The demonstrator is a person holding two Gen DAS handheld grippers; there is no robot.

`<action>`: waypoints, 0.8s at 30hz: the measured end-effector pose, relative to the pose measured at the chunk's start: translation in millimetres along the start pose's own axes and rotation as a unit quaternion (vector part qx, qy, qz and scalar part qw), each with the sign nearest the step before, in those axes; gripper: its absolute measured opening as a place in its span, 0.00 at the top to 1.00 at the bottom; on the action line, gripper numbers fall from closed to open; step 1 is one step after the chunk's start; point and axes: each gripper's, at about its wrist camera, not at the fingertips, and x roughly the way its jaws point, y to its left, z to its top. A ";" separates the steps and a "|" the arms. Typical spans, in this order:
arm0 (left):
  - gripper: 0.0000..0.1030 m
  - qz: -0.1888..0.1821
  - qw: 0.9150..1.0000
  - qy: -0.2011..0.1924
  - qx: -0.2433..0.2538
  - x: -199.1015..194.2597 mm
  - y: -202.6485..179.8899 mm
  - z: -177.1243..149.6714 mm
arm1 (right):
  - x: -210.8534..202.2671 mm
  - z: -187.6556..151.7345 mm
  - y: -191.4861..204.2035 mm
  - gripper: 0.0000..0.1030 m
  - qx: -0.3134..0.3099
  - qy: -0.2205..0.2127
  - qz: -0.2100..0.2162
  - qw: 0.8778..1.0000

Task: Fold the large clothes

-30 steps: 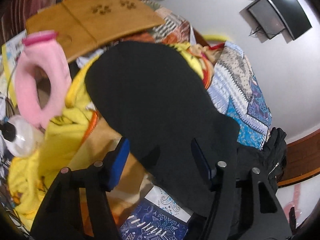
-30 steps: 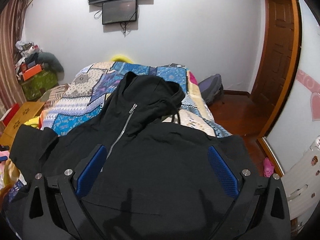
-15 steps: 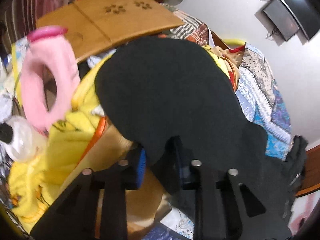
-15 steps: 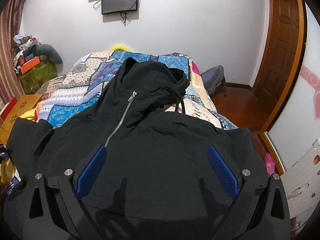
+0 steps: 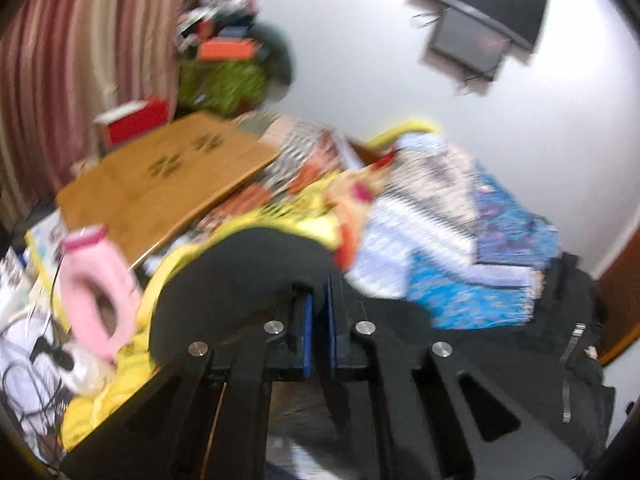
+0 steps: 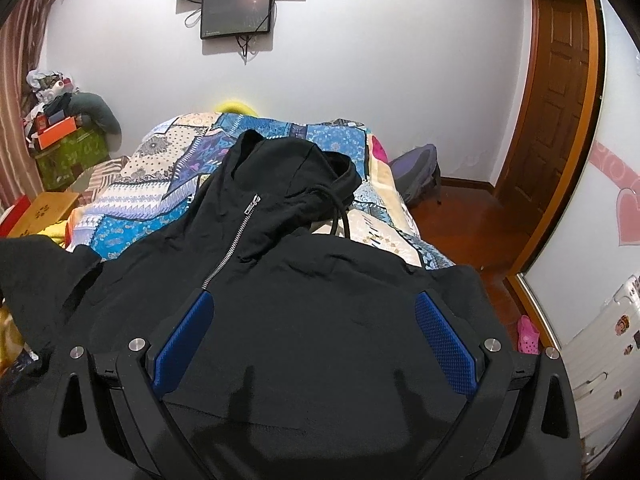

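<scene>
A black zip hoodie (image 6: pixel 280 280) lies face up on the bed, its hood (image 6: pixel 288 160) toward the far wall and its zipper (image 6: pixel 236 240) closed. My right gripper (image 6: pixel 316 344) hovers open over the hoodie's chest, blue pads wide apart, nothing between them. In the blurred left wrist view my left gripper (image 5: pixel 319 312) is shut on the hoodie's black sleeve (image 5: pixel 240 264), which arches up and over the fingertips to the left. The hoodie's body (image 5: pixel 520 360) spreads to the right of that gripper.
A patchwork bedspread (image 6: pixel 160 184) covers the bed. Left of the bed are a wooden lap table (image 5: pixel 160 184), a pink ring cushion (image 5: pixel 100 292), yellow cloth (image 5: pixel 108 400) and cables. A backpack (image 6: pixel 420 176) sits on the floor by the door (image 6: pixel 560 100).
My left gripper's jaws have closed on the black sleeve and risen with it, rolling as they went. The right gripper has stayed where it was, open.
</scene>
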 end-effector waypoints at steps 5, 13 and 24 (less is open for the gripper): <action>0.95 -0.079 0.996 -0.013 0.045 -28.2 -62.4 7.0 | -5.6 -1.2 -3.5 0.03 0.001 -0.003 0.005 1.000; 0.95 -0.206 0.972 0.036 0.111 -44.2 -159.7 -22.9 | -12.6 -9.0 -12.9 0.03 -0.001 -0.002 -0.001 1.000; 0.95 -0.259 0.916 0.182 0.246 -33.7 -259.6 -145.0 | -14.5 -18.5 -23.1 0.03 -0.002 0.007 0.000 1.000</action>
